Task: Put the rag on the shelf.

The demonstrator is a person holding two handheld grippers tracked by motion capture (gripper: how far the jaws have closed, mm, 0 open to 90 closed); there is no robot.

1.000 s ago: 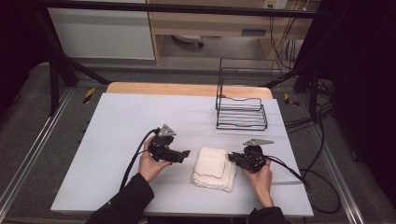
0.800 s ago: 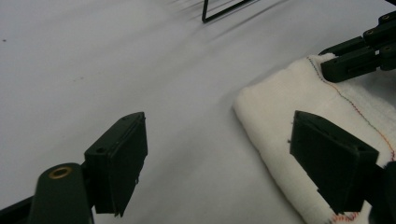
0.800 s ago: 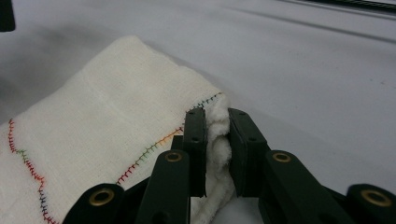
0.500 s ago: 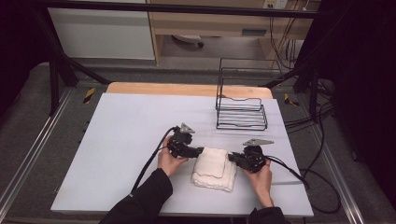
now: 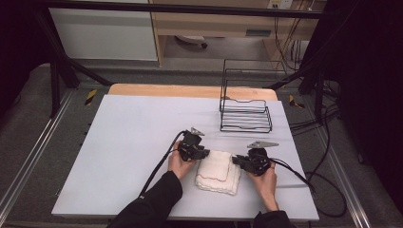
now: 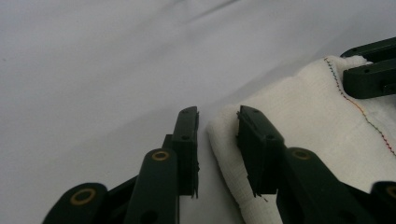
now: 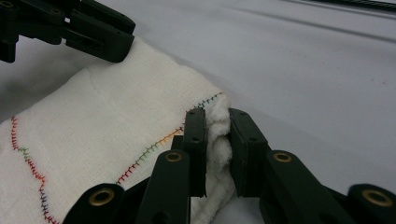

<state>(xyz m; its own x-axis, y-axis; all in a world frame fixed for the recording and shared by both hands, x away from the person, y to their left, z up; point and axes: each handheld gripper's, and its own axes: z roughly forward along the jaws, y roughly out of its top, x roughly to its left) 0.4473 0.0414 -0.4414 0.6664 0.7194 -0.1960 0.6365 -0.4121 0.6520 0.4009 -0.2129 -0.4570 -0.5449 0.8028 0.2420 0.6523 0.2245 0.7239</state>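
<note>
Two grippers at folded cloth [image 5: 218, 171]: right gripper [image 7: 216, 149] clamps its corner; left gripper [image 6: 217, 135], jaws just closing, apparently astride the edge without pinching, may snag only one layer.

You're looking at a white folded cloth [image 5: 218, 171] edged with rainbow stitching — red, green, orange, blue — on a pale grey table [image 5: 138, 128]. Your grippers' jaws are black with brass-coloured rivets; the wire rack [image 5: 245, 114] is black too.
</note>
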